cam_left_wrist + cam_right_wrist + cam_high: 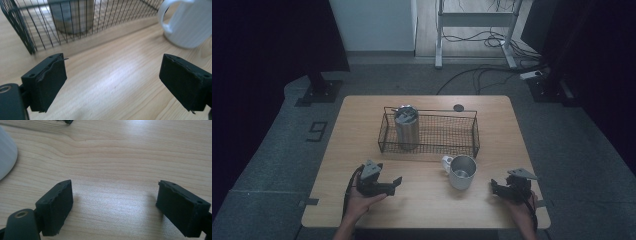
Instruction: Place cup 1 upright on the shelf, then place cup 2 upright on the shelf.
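1. Black jaws of the left gripper [113, 83] stand apart over bare wood, gripping nothing; the right gripper [115, 206] likewise.
2. White mug [460, 171] stands upright just ahead of the wire basket [428, 146], mouth up, handle [166, 18] toward the left gripper.
3. Probably rigid, smooth, slippery: grip handle or rim.

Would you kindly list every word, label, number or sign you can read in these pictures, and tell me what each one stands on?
"9": a single dark figure marked on the grey floor to the left of the table; from this side it reads as a 9, though it could be a 6 seen the other way up.
Nothing legible on the white mug, the steel tumbler or the wire basket.
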### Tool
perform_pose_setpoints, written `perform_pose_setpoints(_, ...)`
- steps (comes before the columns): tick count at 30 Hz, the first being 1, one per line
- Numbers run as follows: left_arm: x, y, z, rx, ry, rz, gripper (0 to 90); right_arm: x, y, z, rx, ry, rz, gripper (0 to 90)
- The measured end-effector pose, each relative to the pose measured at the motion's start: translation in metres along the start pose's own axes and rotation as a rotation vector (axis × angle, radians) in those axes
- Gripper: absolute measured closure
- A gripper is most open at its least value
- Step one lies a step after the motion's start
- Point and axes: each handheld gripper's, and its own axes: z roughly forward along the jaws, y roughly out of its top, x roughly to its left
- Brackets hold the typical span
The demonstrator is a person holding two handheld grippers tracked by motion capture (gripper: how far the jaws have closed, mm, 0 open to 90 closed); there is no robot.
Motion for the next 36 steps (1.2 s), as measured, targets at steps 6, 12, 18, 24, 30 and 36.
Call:
perform_pose_setpoints(6, 0.002, -0.009, 0.001, 0.002, 0.002, -0.031, 7.8, 0.001, 0.000, 0.000, 0.001, -0.002, 0.001, 13.8)
perform_pose_setpoints(12, 0.002, -0.012, 0.001, 0.002, 0.009, -0.037, 7.9, 0.000, 0.001, 0.001, -0.001, 0.002, 0.002, 13.6)
perform_pose_setpoints(18, 0.002, -0.012, 0.000, -0.002, 0.034, -0.026, 7.9, 0.000, 0.000, 0.000, -0.004, 0.006, 0.007, 13.5)
perform_pose_setpoints(24, 0.002, -0.014, 0.001, 0.002, 0.032, -0.031, 8.0, 0.000, 0.001, -0.007, -0.039, 0.021, 0.009, 13.5)
perform_pose_setpoints(30, 0.003, -0.015, 0.001, 0.004, 0.018, -0.048, 8.0, 0.004, 0.006, -0.021, -0.110, 0.084, 0.030, 15.1)
perform_pose_setpoints(36, 0.002, -0.015, -0.001, -0.002, 0.019, -0.041, 8.0, 0.011, 0.013, -0.034, -0.153, 0.142, 0.034, 15.1)
